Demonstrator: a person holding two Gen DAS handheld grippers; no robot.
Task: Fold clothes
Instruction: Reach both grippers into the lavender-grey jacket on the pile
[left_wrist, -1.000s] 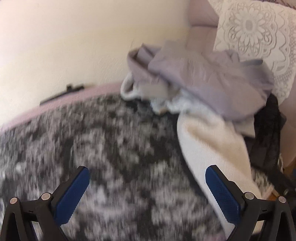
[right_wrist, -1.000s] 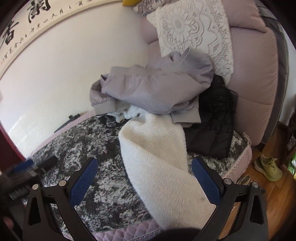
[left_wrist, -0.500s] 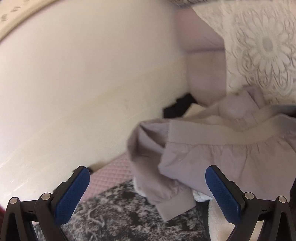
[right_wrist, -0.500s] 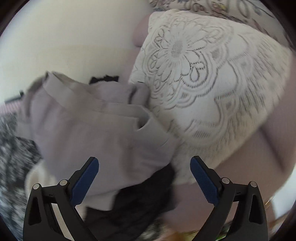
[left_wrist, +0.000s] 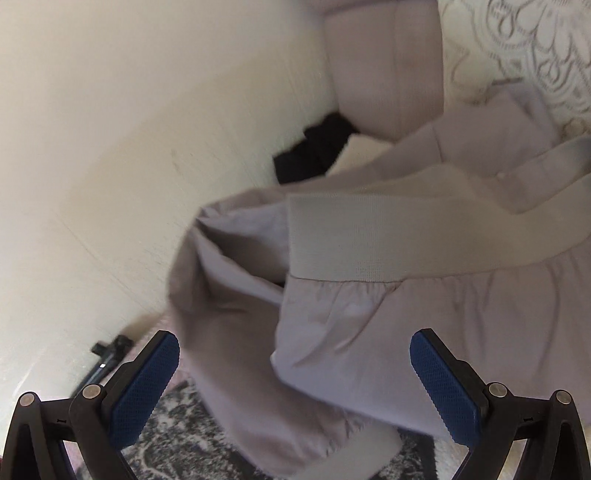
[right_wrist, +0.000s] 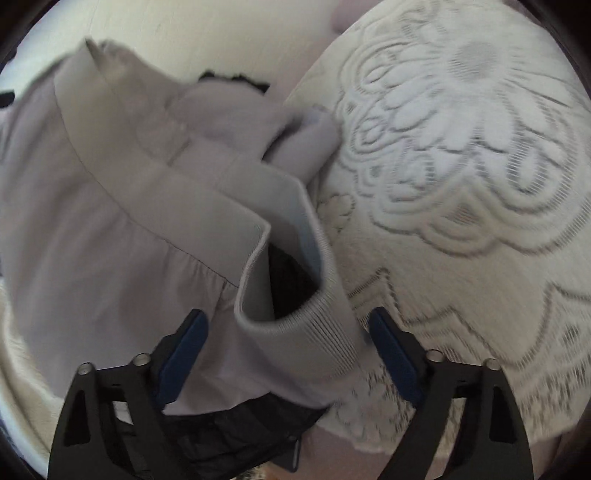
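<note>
— Cream wall (left_wrist: 110, 147) fills the left of the left wrist view; what sits beside it?

— Low down, the left gripper (left_wrist: 295, 384) with blue pads spread wide and nothing clamped; the lilac jacket (left_wrist: 369, 314) lies crumpled between and beyond them, its ribbed hem band (left_wrist: 388, 236) running across; a mottled grey cover (left_wrist: 177, 454) shows beneath; a pink cushion (left_wrist: 384, 66) stands behind.

— And the right wrist view?

— Lilac jacket (right_wrist: 92, 240) on the left; its ribbed cuff (right_wrist: 295, 314) stands open between the fingers of the right gripper (right_wrist: 290, 354), jaws apart and not pinching it; a black garment (right_wrist: 240, 424) lies under the jacket; a white lace pillow (right_wrist: 461, 184) fills the right, touching the jacket.
</note>
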